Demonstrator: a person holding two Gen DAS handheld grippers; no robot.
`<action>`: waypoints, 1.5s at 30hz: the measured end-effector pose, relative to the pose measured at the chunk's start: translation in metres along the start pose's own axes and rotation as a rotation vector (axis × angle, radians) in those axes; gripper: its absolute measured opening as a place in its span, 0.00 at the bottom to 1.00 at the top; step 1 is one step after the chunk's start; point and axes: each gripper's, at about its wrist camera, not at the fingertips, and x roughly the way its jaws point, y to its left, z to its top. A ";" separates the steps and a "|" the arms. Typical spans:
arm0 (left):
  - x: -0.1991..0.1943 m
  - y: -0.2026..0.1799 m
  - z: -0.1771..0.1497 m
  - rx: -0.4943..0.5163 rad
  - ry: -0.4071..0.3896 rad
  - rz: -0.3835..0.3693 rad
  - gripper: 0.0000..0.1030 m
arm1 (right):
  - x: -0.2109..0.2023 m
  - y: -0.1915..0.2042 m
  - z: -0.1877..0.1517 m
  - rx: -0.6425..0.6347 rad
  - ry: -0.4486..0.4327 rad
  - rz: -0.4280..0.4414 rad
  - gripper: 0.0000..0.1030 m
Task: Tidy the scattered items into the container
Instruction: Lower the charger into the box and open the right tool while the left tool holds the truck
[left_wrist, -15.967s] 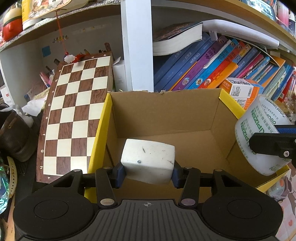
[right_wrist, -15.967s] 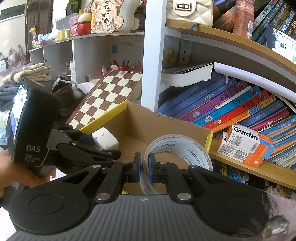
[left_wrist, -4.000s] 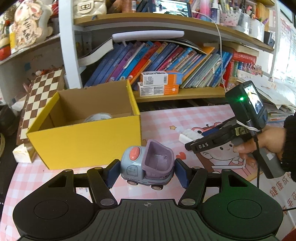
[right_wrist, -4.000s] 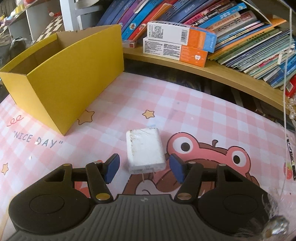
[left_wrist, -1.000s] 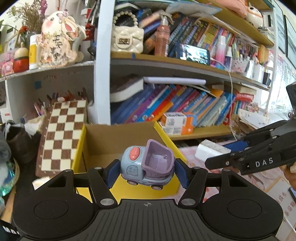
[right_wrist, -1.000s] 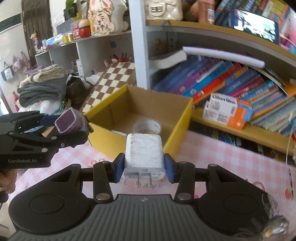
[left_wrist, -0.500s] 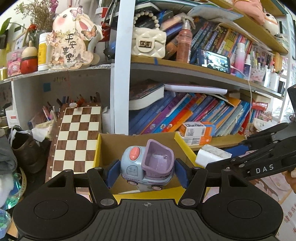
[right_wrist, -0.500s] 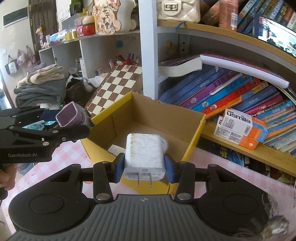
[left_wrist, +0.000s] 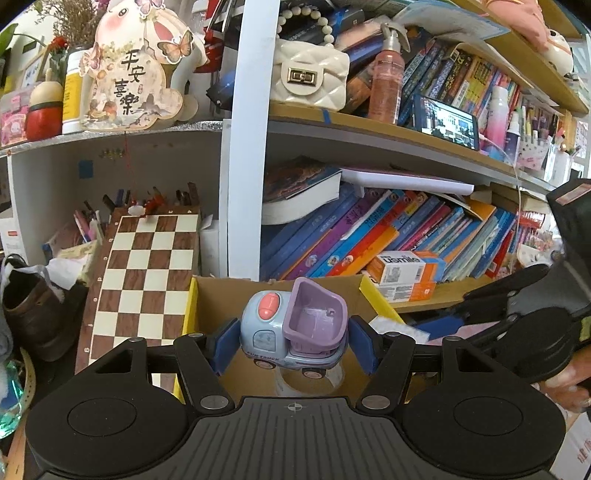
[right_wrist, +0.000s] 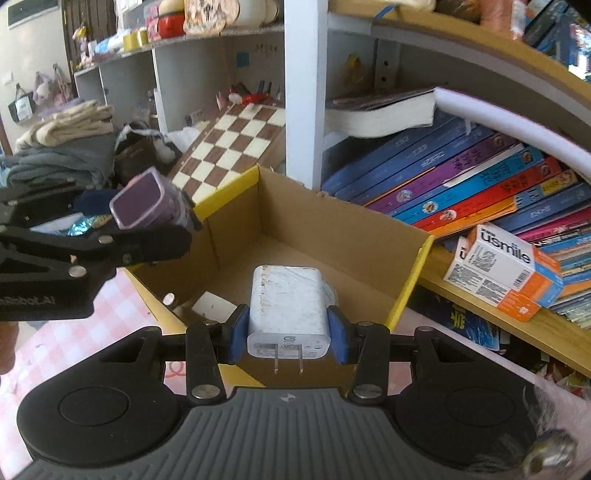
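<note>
My left gripper (left_wrist: 291, 345) is shut on a blue and purple toy truck (left_wrist: 295, 328), held above the open yellow cardboard box (left_wrist: 186, 314). My right gripper (right_wrist: 288, 334) is shut on a white plug adapter (right_wrist: 288, 302), its prongs facing the camera, also over the box (right_wrist: 410, 273). In the right wrist view the left gripper with the truck (right_wrist: 147, 203) hangs over the box's left wall. A tape roll (left_wrist: 332, 376) and a white block (right_wrist: 214, 306) lie on the box floor. The adapter (left_wrist: 399, 326) shows at the box's right rim in the left wrist view.
A chessboard (left_wrist: 147, 280) leans against the shelf left of the box. Slanted books (right_wrist: 461, 177) and orange-white usmile cartons (right_wrist: 506, 273) fill the shelf behind and to the right. A pink checked tablecloth (right_wrist: 74, 339) lies under the box. A hand (left_wrist: 569, 384) holds the right tool.
Both grippers have moved closer to the box, which now looms larger beneath them. The toy truck and the adapter stay clamped as before.
</note>
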 end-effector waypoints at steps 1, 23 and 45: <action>0.002 0.001 0.000 -0.001 0.002 0.001 0.61 | 0.004 0.000 0.001 -0.002 0.005 0.000 0.41; 0.029 0.010 -0.001 -0.014 0.039 0.011 0.61 | 0.083 -0.011 0.021 -0.048 0.151 -0.001 0.41; 0.041 0.010 -0.002 -0.005 0.064 0.018 0.61 | 0.095 -0.022 0.021 0.007 0.132 0.026 0.53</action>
